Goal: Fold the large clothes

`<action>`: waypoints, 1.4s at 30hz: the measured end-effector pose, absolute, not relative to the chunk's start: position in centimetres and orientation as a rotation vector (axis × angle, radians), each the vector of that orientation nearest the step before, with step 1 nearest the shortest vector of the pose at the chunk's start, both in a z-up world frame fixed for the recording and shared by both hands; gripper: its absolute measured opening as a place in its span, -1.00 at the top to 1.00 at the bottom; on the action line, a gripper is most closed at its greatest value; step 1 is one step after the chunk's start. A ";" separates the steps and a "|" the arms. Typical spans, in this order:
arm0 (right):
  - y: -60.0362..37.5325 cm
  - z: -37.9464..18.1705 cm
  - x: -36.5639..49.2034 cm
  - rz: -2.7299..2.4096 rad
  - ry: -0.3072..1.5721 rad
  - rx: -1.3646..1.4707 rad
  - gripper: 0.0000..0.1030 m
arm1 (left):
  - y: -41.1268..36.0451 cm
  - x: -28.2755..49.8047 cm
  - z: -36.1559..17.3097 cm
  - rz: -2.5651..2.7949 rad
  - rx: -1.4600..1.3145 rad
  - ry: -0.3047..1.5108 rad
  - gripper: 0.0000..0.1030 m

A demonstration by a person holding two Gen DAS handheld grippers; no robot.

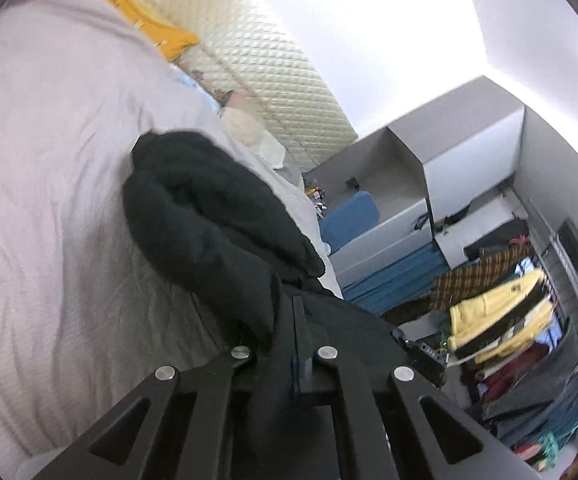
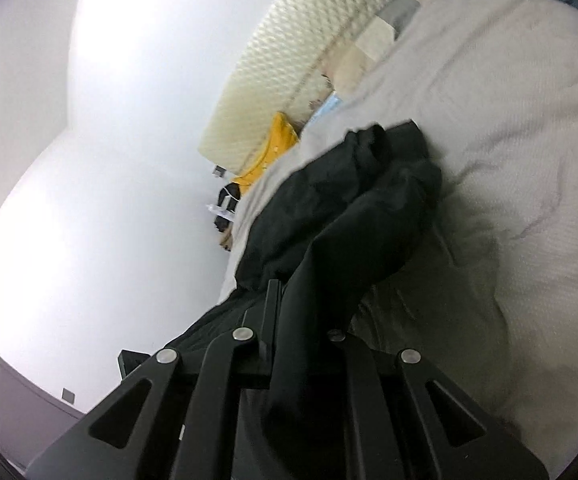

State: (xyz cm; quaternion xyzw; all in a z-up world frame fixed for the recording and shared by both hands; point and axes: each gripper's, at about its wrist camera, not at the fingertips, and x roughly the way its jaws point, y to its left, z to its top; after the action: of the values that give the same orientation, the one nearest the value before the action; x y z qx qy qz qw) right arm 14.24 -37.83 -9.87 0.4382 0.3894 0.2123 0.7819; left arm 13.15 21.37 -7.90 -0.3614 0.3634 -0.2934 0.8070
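Both grippers, left (image 1: 295,312) and right (image 2: 277,292), are clenched on the black garment (image 1: 209,216), which trails bunched ahead of them onto the bed (image 1: 49,160), so no fold looks made yet.

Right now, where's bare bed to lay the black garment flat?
Free: the pale bedspread on the side of the black garment away from the wardrobe, and the wide stretch past it in the right wrist view. Crowded: the strip along the quilted headboard, with a yellow garment and pillows. Both the left gripper and the right gripper are clamped on the cloth.
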 end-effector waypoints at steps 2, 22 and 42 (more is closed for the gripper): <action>-38.1 -8.7 13.0 0.469 0.818 0.936 0.87 | 21.3 11.6 -6.1 -0.629 -0.727 0.773 0.94; -39.1 -1.3 13.5 0.399 0.688 0.850 0.86 | 20.9 10.1 5.6 -0.500 -0.452 0.738 0.93; -41.3 -15.9 33.6 0.109 0.974 0.950 0.83 | 15.2 35.9 -5.0 -0.177 -0.333 0.983 0.91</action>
State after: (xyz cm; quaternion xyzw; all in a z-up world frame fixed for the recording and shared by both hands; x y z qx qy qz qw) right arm 33.62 -41.31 -15.91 0.4391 0.4499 0.0505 0.7761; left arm 35.85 15.16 -5.04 -0.1590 0.4691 -0.0843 0.8646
